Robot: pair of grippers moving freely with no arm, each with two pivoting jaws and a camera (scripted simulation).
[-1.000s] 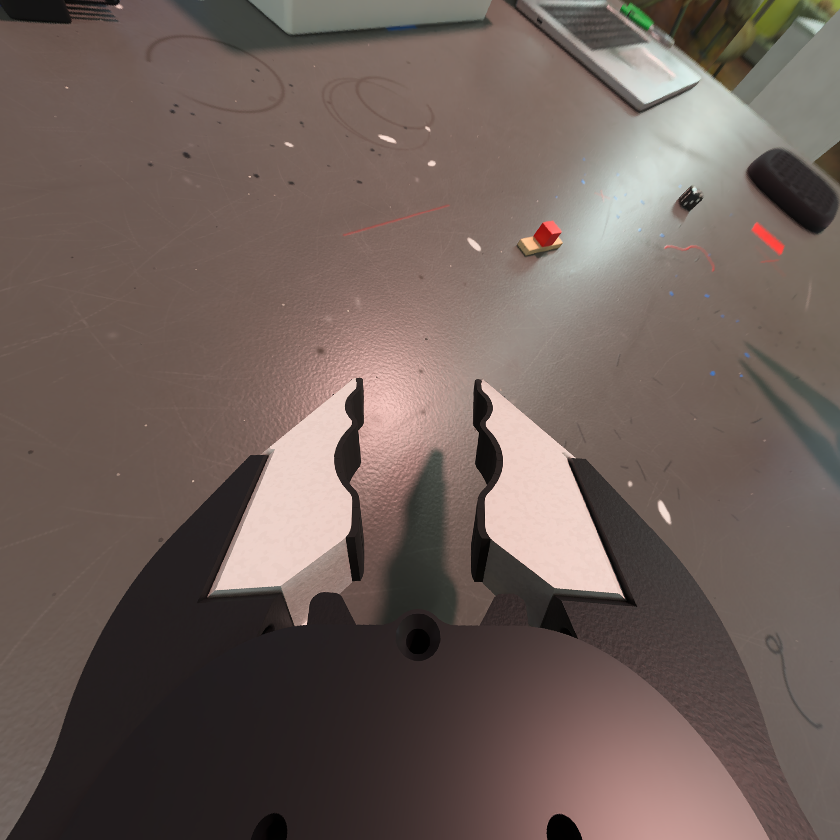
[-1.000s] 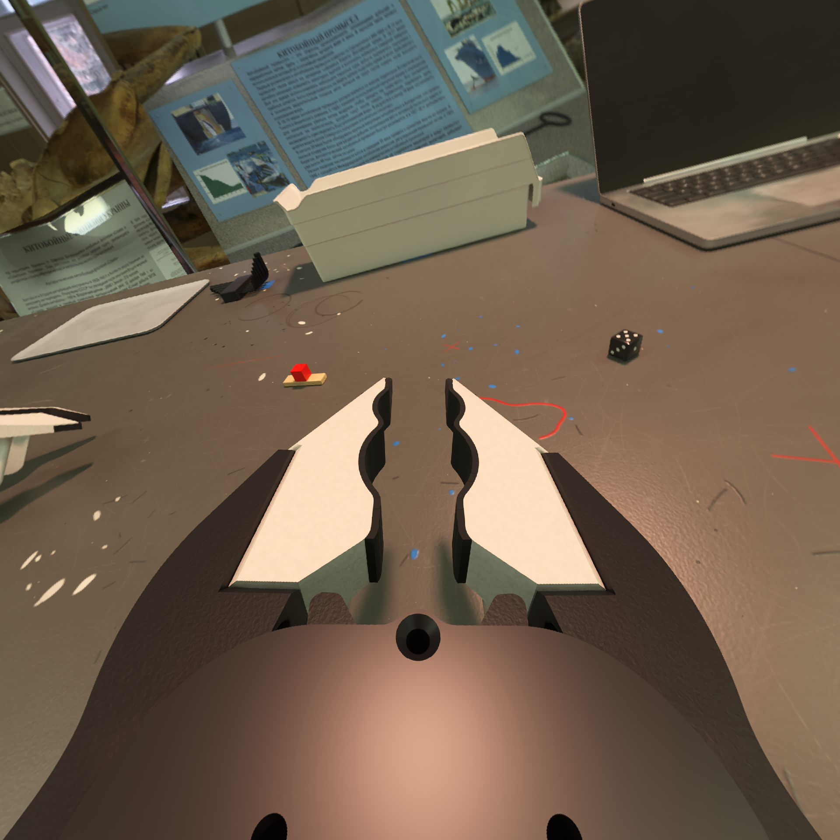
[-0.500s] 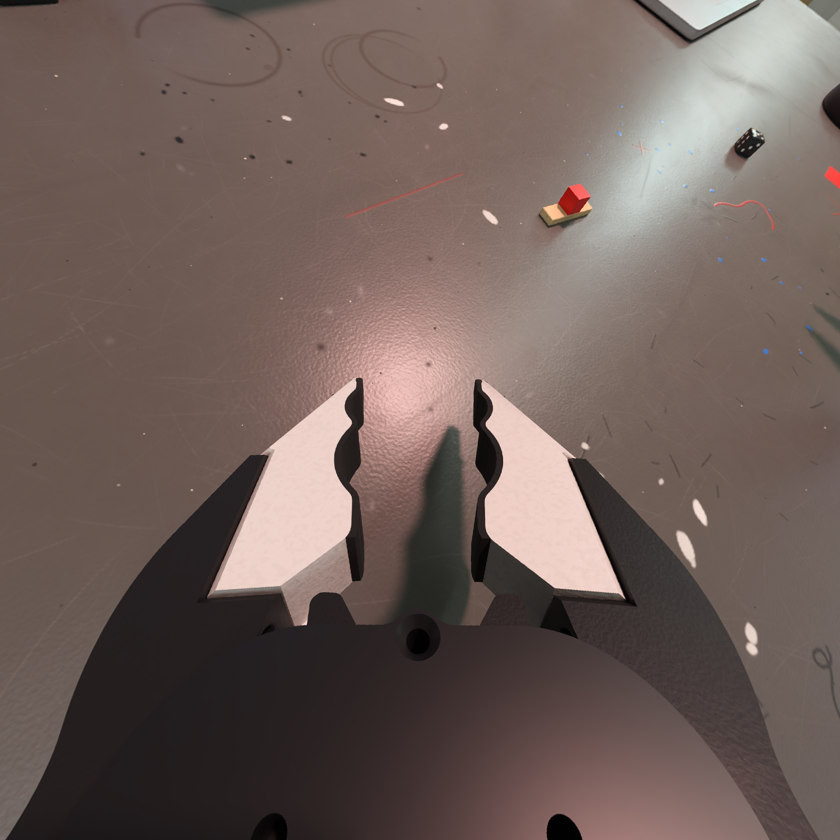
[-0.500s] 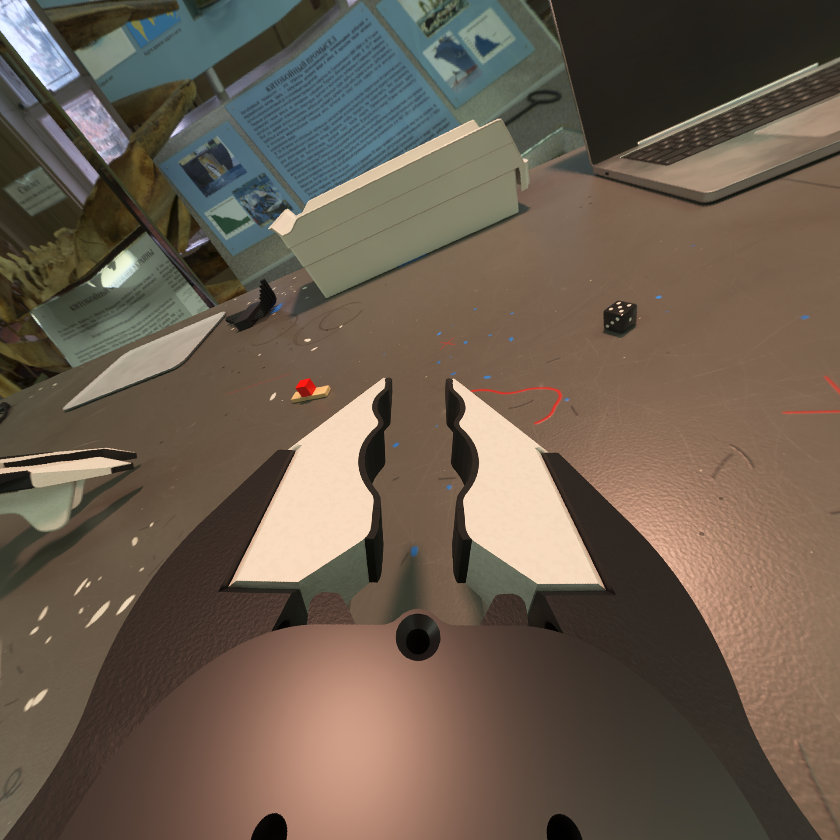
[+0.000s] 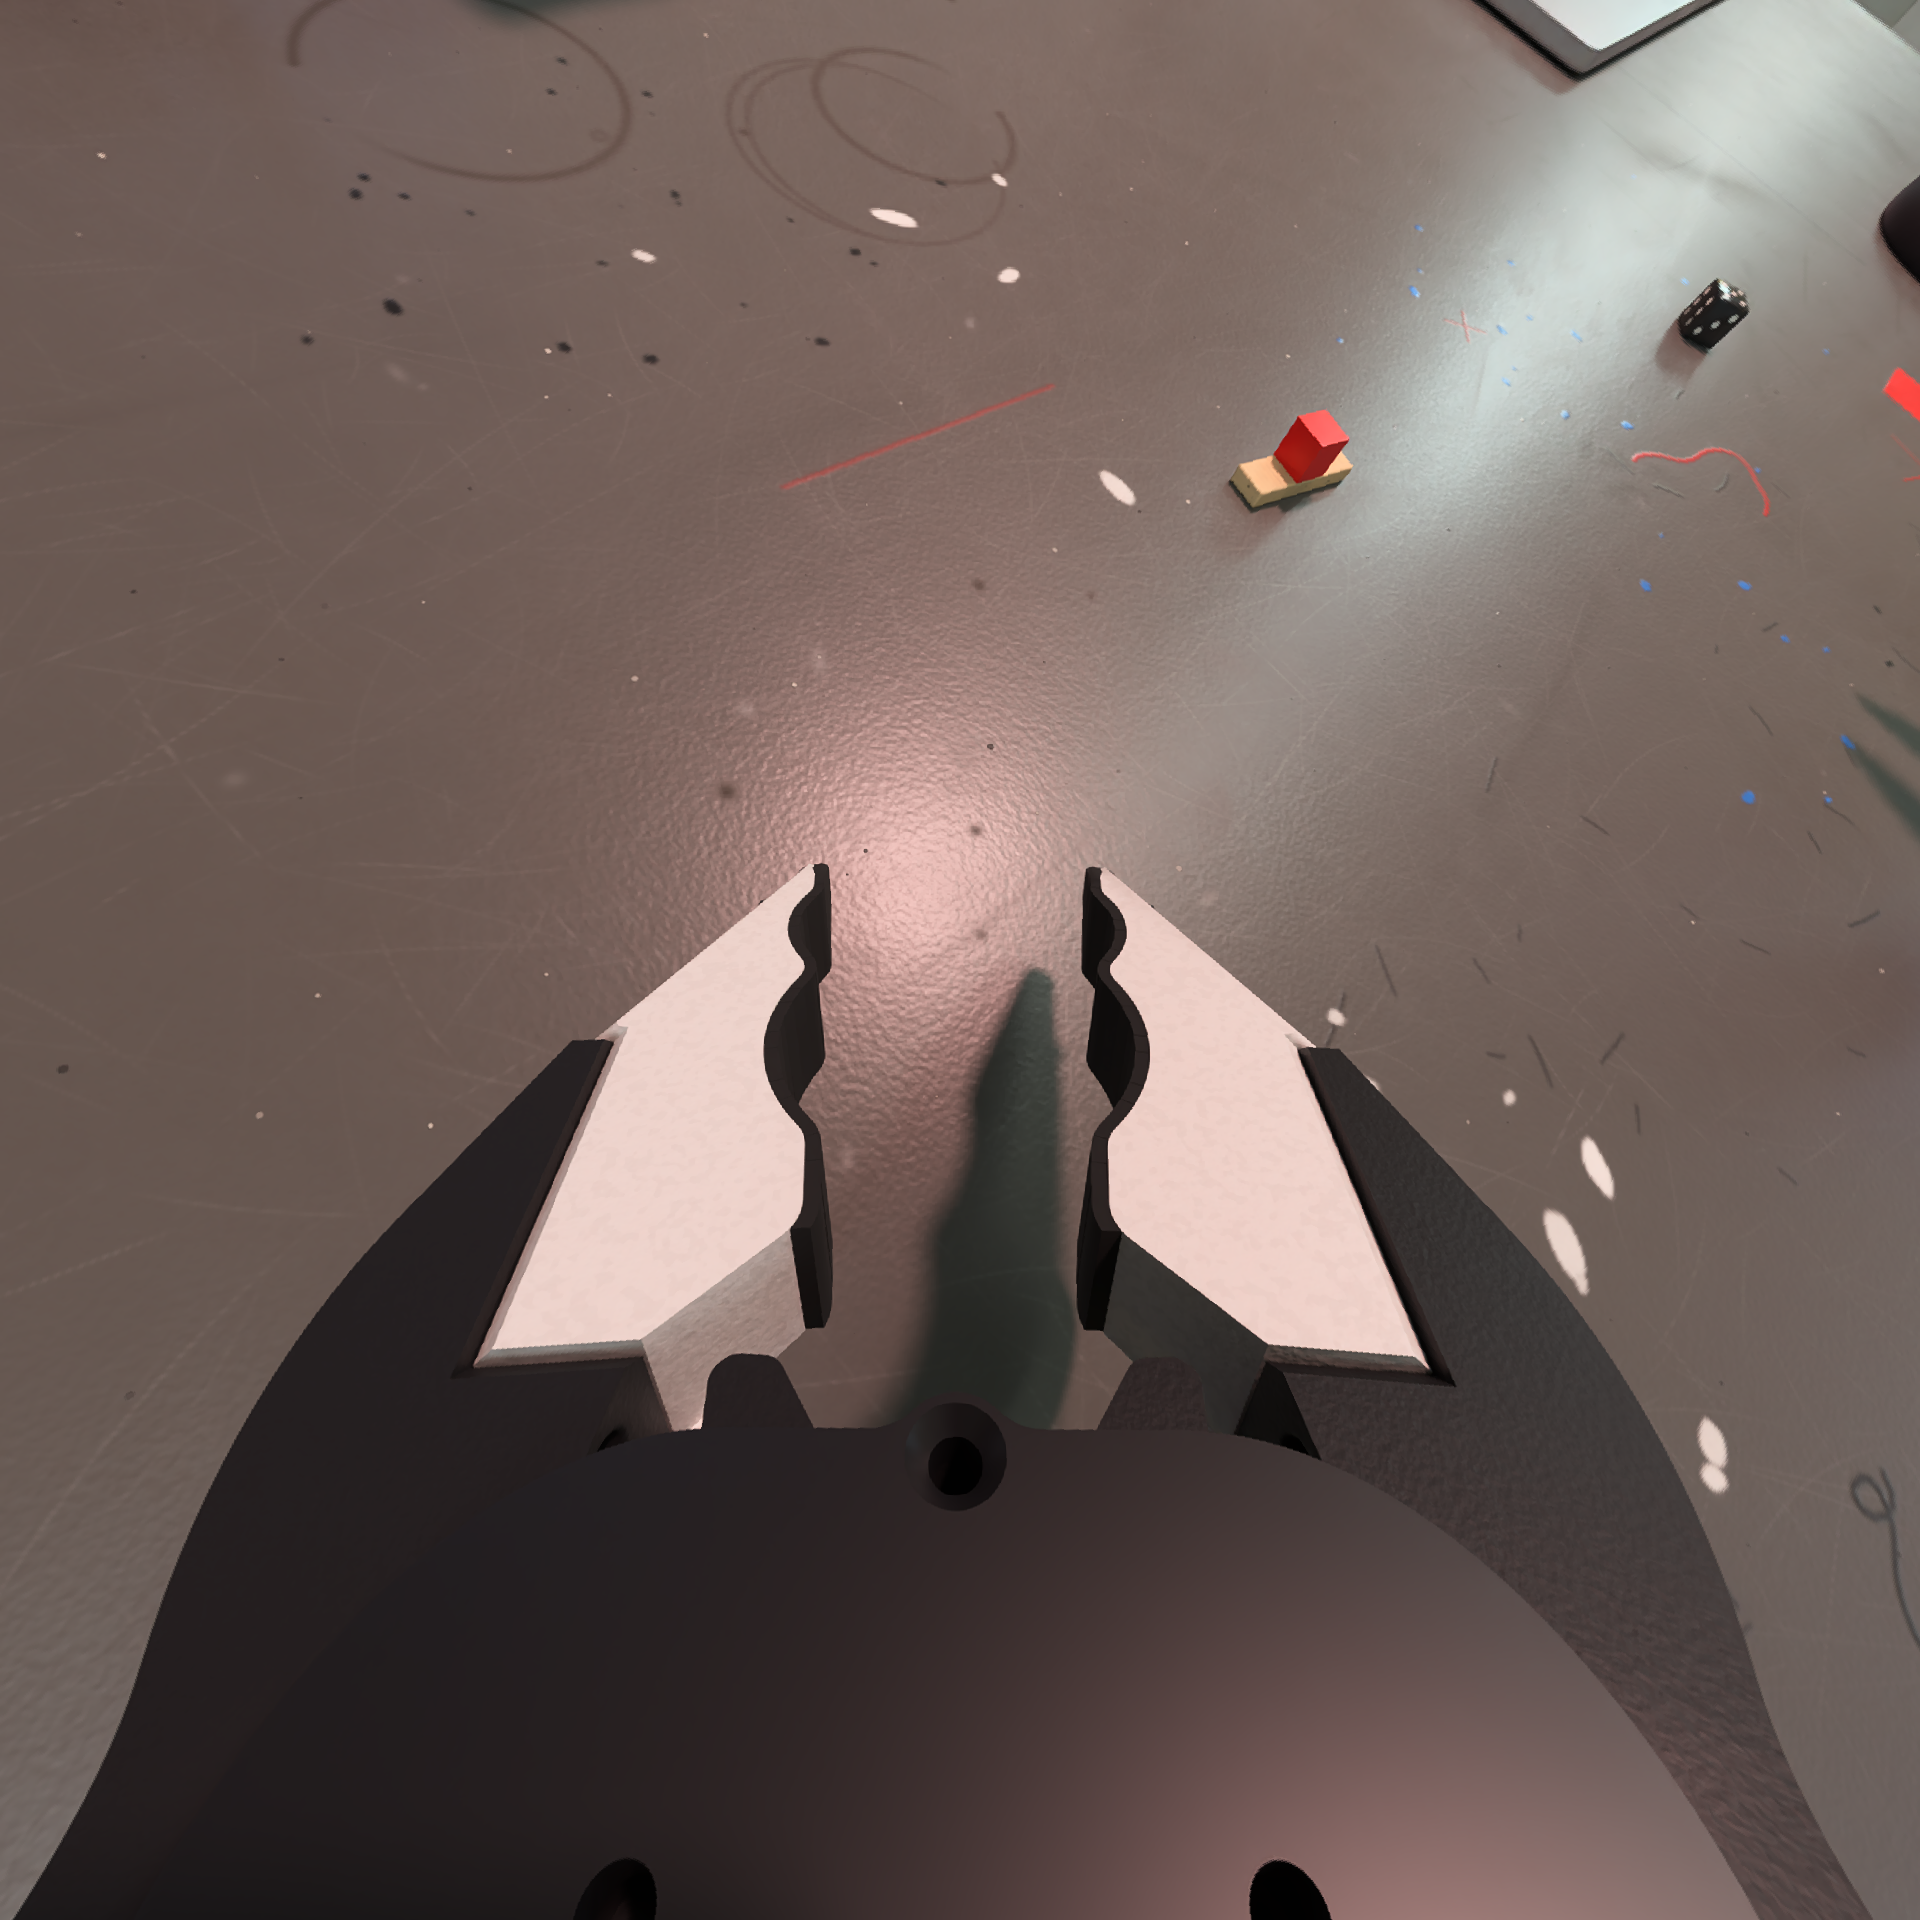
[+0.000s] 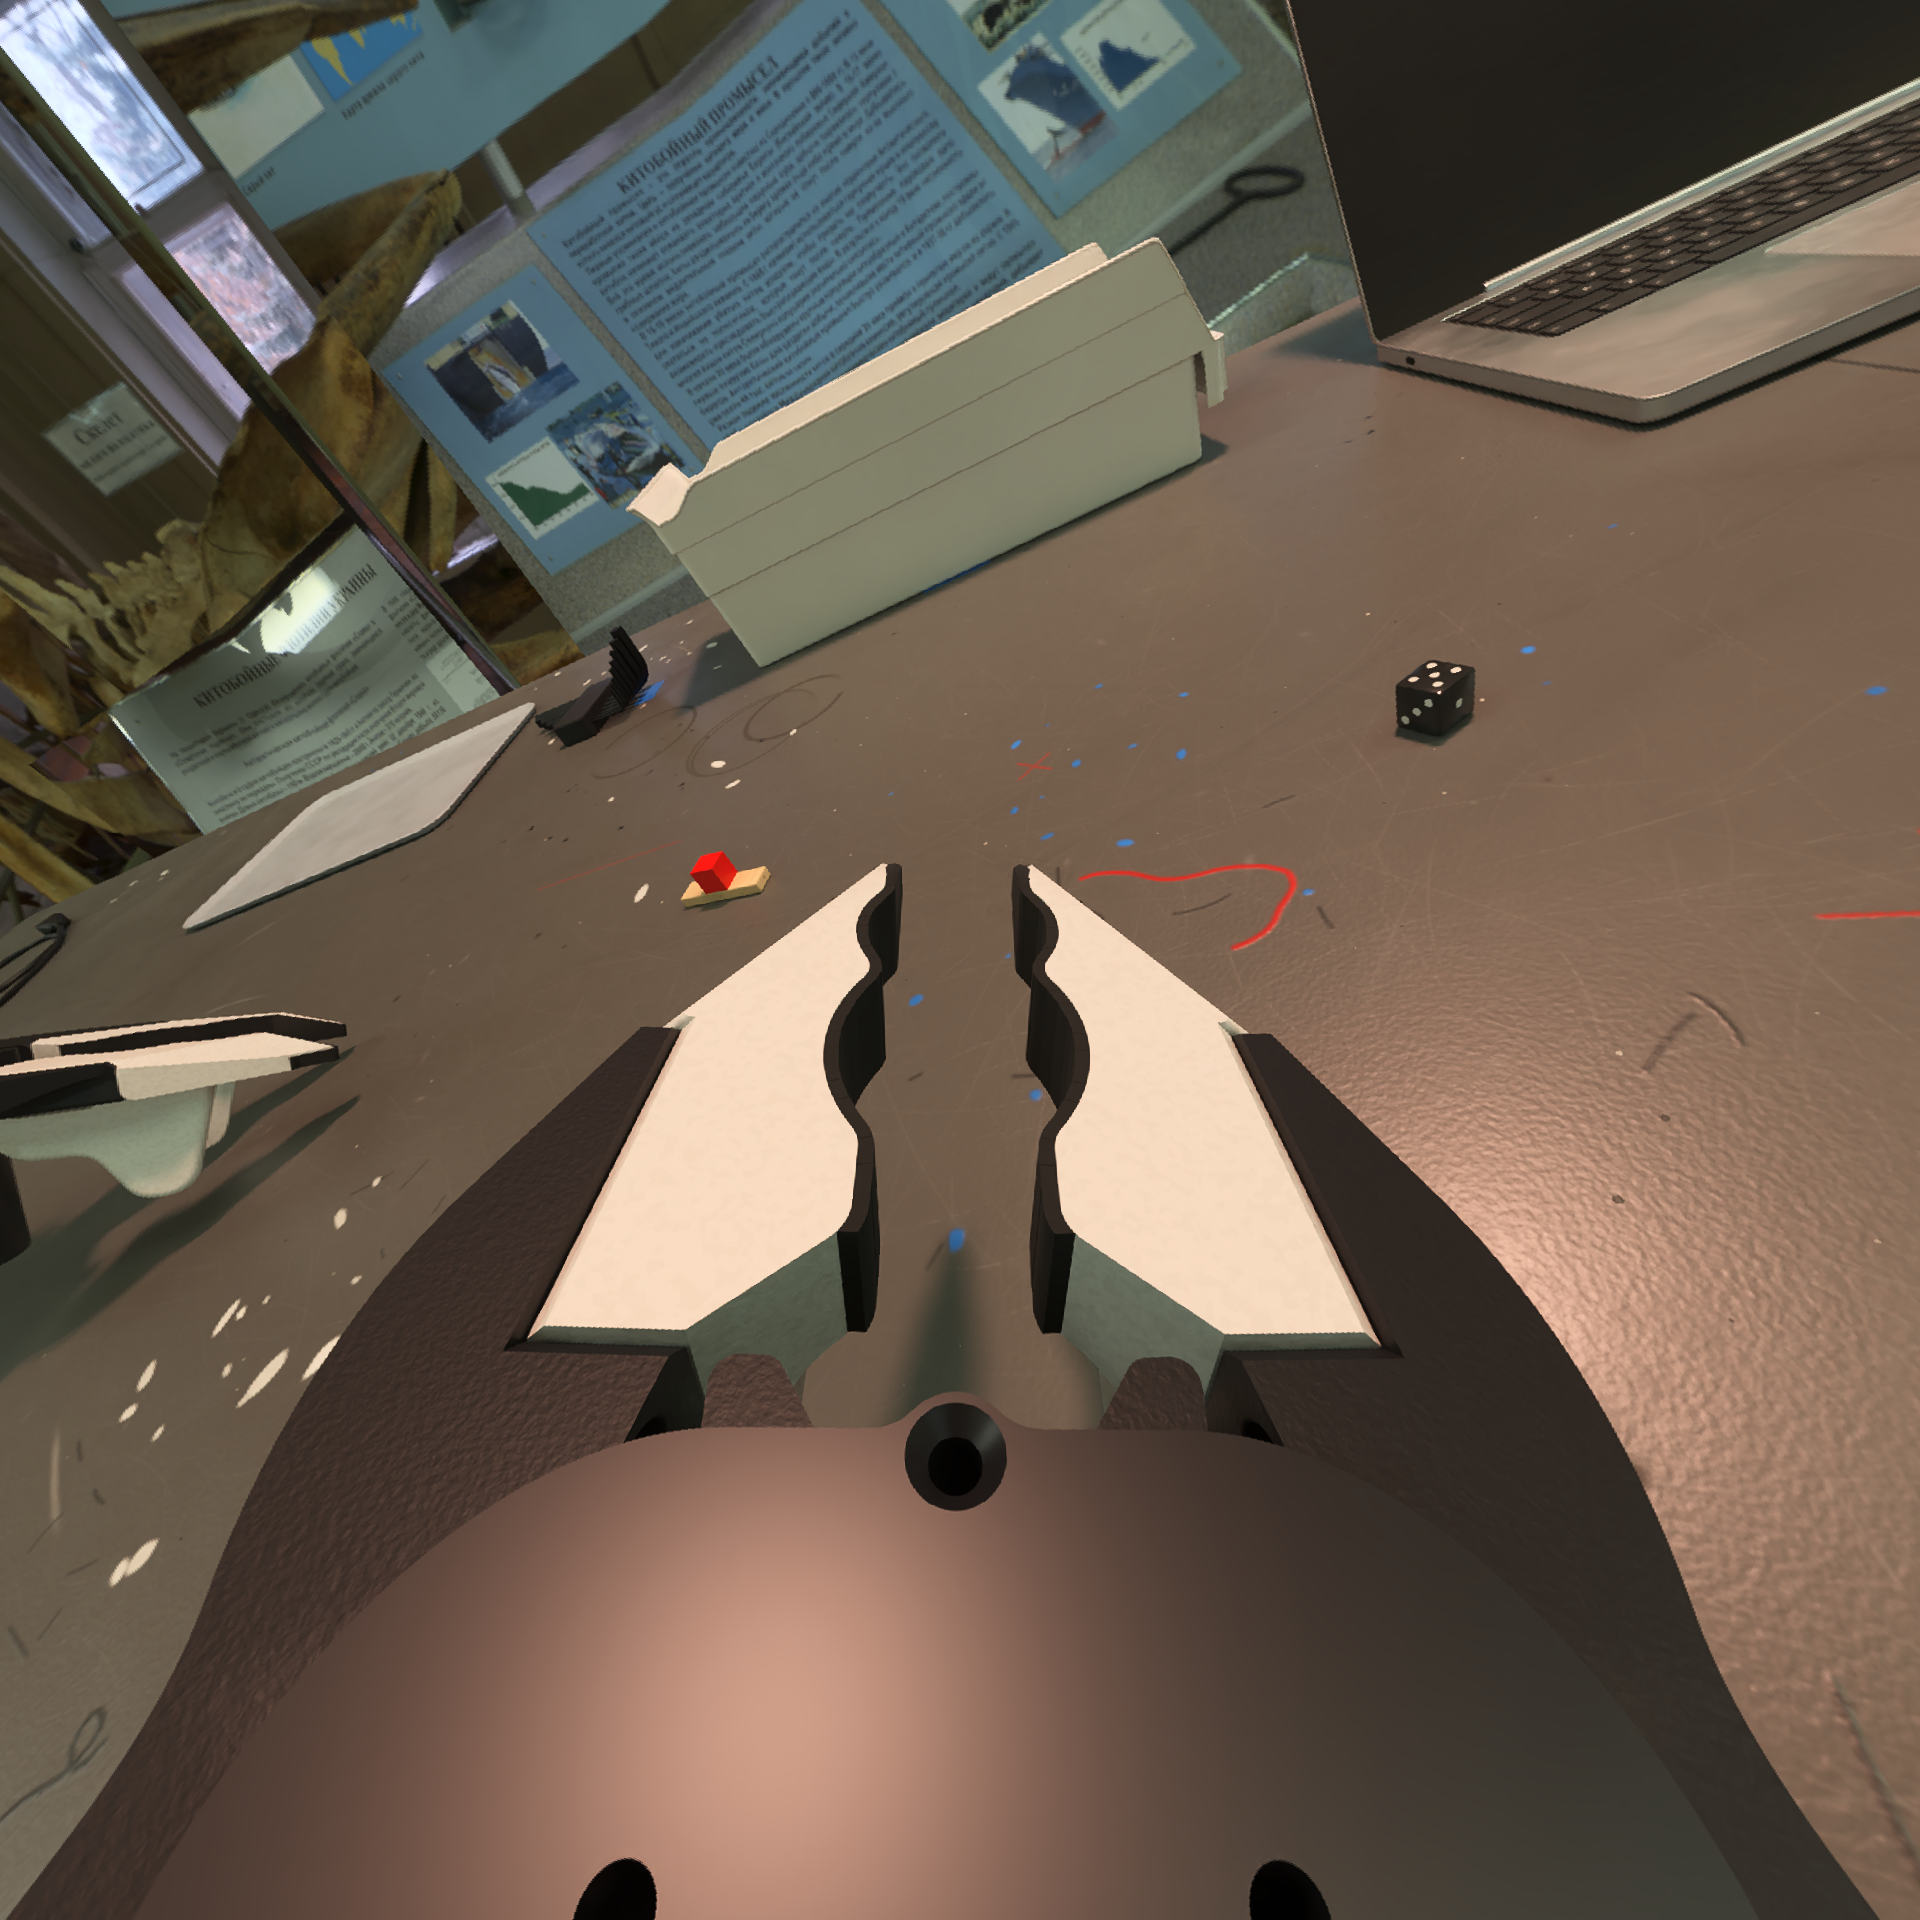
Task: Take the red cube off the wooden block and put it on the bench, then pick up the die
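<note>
Left claw cut off at frame edge

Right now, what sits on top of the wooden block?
The red cube rests on the wooden block, toward one end; the other end's top is bare. The patch under the cube is covered. Both sit on the bench.

Printed writing shows only in the right wrist view, on things behind the desk. A large blue poster carries a heading, dense lines of print, photos and small charts. A pale sign lower left bears a heading and several lines. A small card at the far left has a few words. The black die shows white pips, five on top. The left wrist view holds no writing.
</note>
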